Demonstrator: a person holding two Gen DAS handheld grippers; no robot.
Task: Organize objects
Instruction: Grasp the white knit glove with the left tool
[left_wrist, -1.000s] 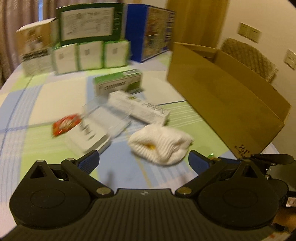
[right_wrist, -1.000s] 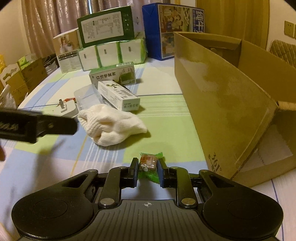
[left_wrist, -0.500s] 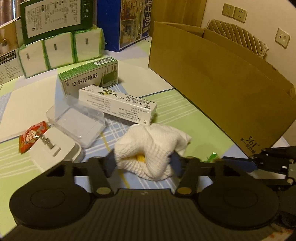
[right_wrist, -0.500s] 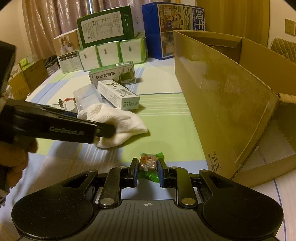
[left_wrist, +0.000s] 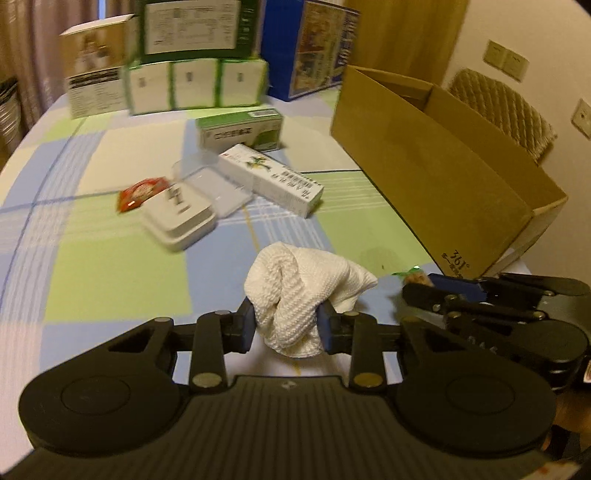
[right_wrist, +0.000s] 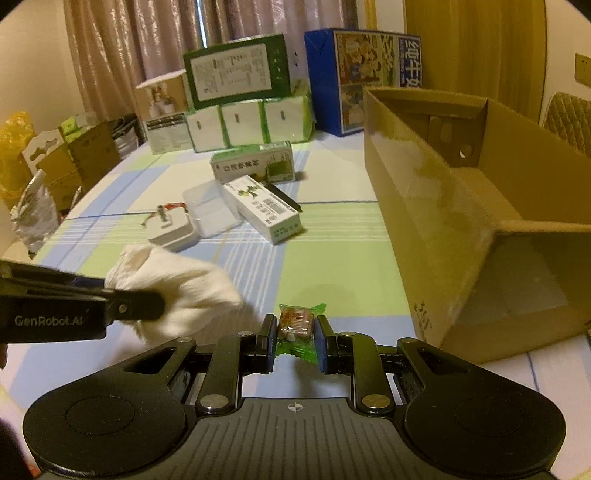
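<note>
My left gripper (left_wrist: 285, 325) is shut on a white knitted cloth (left_wrist: 301, 291), lifted a little above the checked tablecloth. The same cloth (right_wrist: 184, 291) shows at the left of the right wrist view, held by the left gripper (right_wrist: 140, 306). My right gripper (right_wrist: 294, 341) is shut on a green-wrapped candy (right_wrist: 295, 323); the right gripper (left_wrist: 424, 286) appears at the right edge of the left wrist view. An open brown cardboard box (right_wrist: 461, 206) stands to the right, its inside showing nothing but bare cardboard.
On the table lie a white medicine box (right_wrist: 264, 210), a green-and-white carton (right_wrist: 255, 166), a clear plastic case (right_wrist: 210, 210), a white charger (right_wrist: 171, 229) and a red packet (left_wrist: 140, 192). Stacked cartons (right_wrist: 236, 107) and a blue box (right_wrist: 362, 77) line the far edge.
My left gripper closed on the white cloth and raised it, pulling back from the table. The right gripper stayed shut on the candy and rose slightly.
</note>
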